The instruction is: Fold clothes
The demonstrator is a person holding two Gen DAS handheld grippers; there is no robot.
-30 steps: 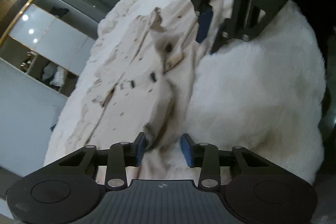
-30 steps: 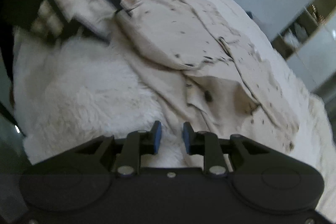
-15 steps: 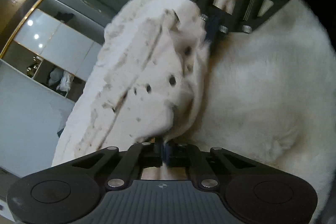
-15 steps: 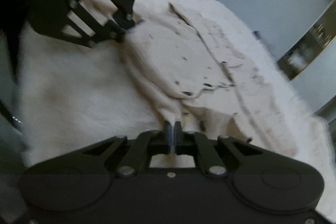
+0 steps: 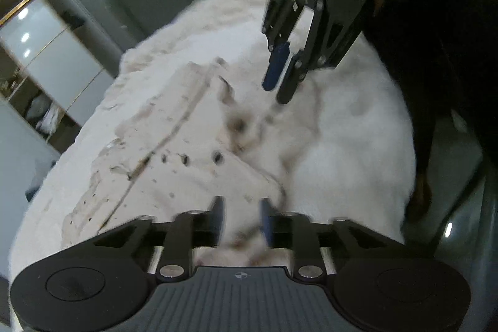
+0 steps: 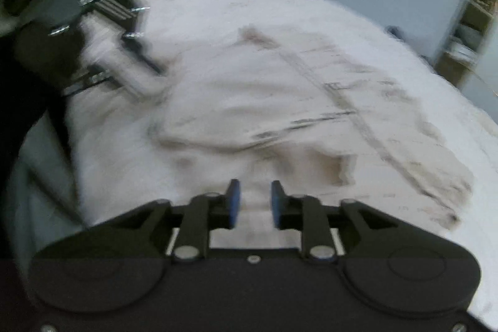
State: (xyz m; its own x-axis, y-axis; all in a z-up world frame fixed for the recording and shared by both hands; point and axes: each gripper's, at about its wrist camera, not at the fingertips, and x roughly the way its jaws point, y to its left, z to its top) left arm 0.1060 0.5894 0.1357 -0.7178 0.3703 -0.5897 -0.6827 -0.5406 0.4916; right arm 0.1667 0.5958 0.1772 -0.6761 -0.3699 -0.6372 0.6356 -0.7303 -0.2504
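Left wrist view: left gripper [image 5: 240, 215], black with blue pads, jaws apart with a moderate gap, nothing clamped; cloth lies just beyond and under the tips. Cream-beige button-front garment with dark buttonholes [image 5: 186, 145] lies spread and partly folded on a white fluffy bed cover [image 5: 358, 145]. Right gripper [image 5: 281, 77] hangs above the garment's far edge, blue pads parted, holding nothing; a dark sleeve [image 5: 435, 52] sits behind it.

Right wrist view, heavily blurred: right gripper [image 6: 252, 201] shows a clear gap between its blue pads, empty. The garment [image 6: 280, 101] spreads ahead of it, one folded flap lying across the middle, dark seam lines running toward the right. Left gripper [image 6: 137, 64] at upper left, close to the garment's edge; blur hides whether it touches.

Open shelf unit [image 5: 40, 114] at the left wall holds pale bundled items, too small to identify.
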